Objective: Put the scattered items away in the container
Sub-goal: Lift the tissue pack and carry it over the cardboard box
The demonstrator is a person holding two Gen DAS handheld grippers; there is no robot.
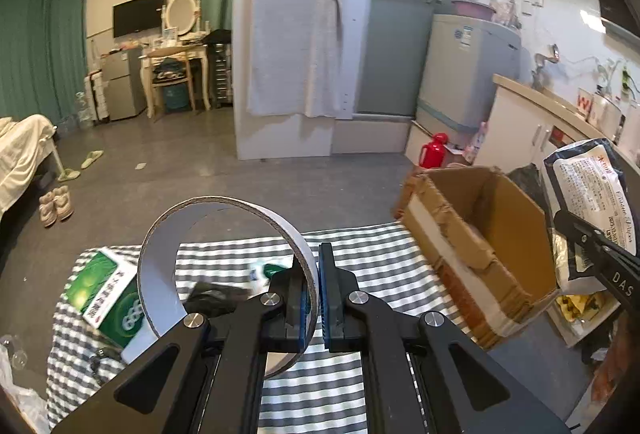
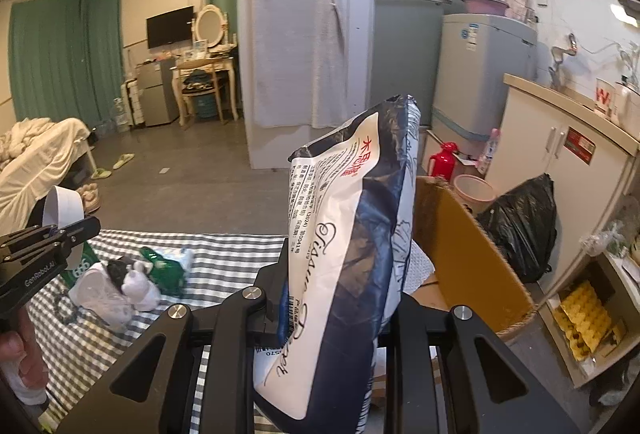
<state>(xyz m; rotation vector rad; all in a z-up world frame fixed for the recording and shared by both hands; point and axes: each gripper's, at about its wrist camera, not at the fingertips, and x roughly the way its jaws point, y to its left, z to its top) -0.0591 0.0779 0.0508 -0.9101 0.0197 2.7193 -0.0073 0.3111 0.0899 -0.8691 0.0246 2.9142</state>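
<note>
A blue-and-white plastic tissue pack (image 2: 344,254) is clamped by the right gripper (image 2: 336,298) beside the open brown cardboard box (image 2: 472,254); a curled grey-white strip (image 1: 224,258) is pinched by the left gripper (image 1: 314,298) and could be dropped short of it.

I count two grippers: the left gripper (image 1: 315,286) and the right gripper (image 2: 336,298). One tape ring (image 1: 224,234) is up off the cloth, and one tissue pack (image 2: 352,234) is raised too. There is one cardboard box (image 1: 476,246), open at the top. On the striped cloth (image 1: 380,262) I make out one green carton (image 1: 108,294), one green-and-white packet (image 2: 166,266) and one white bundle (image 2: 120,290) with a dark lump on it; whether that lump is a separate item I cannot tell. Farther back I count one red flask (image 2: 443,159), one black rubbish bag (image 2: 524,222) and one pink bin (image 2: 474,191).
</note>
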